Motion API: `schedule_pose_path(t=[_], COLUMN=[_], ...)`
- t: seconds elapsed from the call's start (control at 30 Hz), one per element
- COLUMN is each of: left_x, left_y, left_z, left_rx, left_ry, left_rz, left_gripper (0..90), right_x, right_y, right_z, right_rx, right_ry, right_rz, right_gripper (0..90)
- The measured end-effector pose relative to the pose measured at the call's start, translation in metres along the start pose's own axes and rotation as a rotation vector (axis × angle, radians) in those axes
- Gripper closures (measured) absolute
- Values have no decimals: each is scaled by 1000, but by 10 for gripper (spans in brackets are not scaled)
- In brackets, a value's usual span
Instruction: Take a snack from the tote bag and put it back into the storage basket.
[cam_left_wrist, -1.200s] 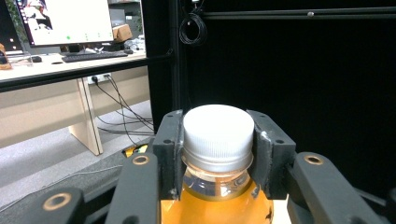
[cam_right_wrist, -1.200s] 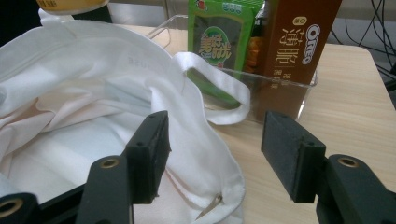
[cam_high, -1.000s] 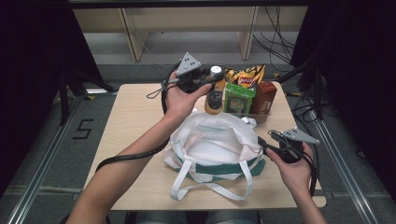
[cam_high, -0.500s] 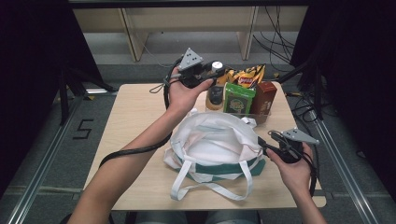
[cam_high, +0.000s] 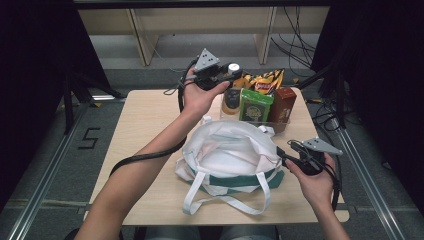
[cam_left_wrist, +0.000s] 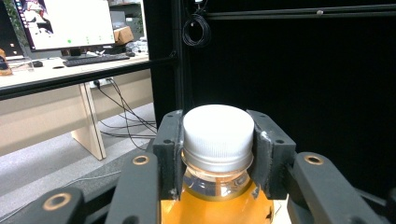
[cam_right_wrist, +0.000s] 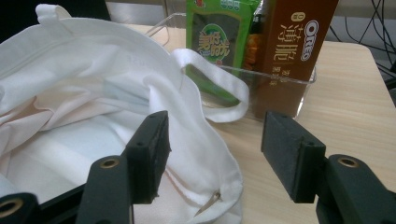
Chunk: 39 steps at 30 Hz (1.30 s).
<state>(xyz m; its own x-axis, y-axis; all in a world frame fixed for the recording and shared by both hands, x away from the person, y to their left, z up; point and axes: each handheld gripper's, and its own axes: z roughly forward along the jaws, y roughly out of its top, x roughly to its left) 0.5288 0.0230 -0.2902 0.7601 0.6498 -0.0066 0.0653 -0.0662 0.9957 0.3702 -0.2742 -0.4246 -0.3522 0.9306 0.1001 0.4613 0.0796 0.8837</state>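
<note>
A pale wooden desk (cam_high: 150, 130) is set on a grey floor, with black curtains at both sides and light shelving at the far end. A white tote bag (cam_high: 227, 155) with green trim is laid open near the middle. A clear tray (cam_high: 287, 119) at the far right edge is filled with a brown carton (cam_high: 283, 102), a green packet (cam_high: 254, 106) and a snack bag (cam_high: 264, 81). The orange bottle (cam_left_wrist: 217, 205) is held raised above the far edge, its white cap (cam_left_wrist: 218, 131) pinched by the left gripper (cam_left_wrist: 217, 144). The right gripper (cam_right_wrist: 212, 154) is held at the bag's right rim, fingers spread, one inside the opening.
</note>
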Motion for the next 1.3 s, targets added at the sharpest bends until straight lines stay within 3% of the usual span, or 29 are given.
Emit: schedule_pose_path(t=[0.07,0.53,0.6,0.73,0.8,0.83,0.9,0.97,1.03,1.07,1.17,1.23,1.3], left_x=[1,13,15,19,20,20,21,22,23,24,25,26,27], left_y=[-2,-12,-14,-18,-20,-21,-23,-24,-26,-27,-29,-30,-31], left_z=[2,15,18,22,24,26,28,30,32,33,35,35,36], left_rx=[3,41,47,55,60,64,69,71,72,75,78,80,82], left_ry=[0,16,20,28,31,31,31,31,32,33,37,37,38], left_rz=[-1,-7,-9,-11,-12,-10,-12,-12,-18,-15,-17,-19,-19], left_gripper=[588,588,588,588,588,588,588,588,588,588,588,588,588], right_x=[-1,-1,-3,-2,-4,-1,-4,-2,-5,-3,-2,-4,-3], right_y=[0,-1,-1,-1,-1,-1,-1,-1,-1,-2,-2,-1,-1], right_z=[1,1,1,0,1,1,1,0,2,1,1,2,1], right_rx=[-4,1,-2,9,-1,7,-2,8,-1,14,12,-7,6], right_ry=[-15,-4,-4,-10,-15,-6,-7,-7,-10,8,8,-8,-9], right_rz=[-4,-2,-29,-4,-30,13,-31,-7,-34,-7,-5,-29,-9], right_gripper=[424,424,424,424,424,424,424,424,424,424,424,424,424])
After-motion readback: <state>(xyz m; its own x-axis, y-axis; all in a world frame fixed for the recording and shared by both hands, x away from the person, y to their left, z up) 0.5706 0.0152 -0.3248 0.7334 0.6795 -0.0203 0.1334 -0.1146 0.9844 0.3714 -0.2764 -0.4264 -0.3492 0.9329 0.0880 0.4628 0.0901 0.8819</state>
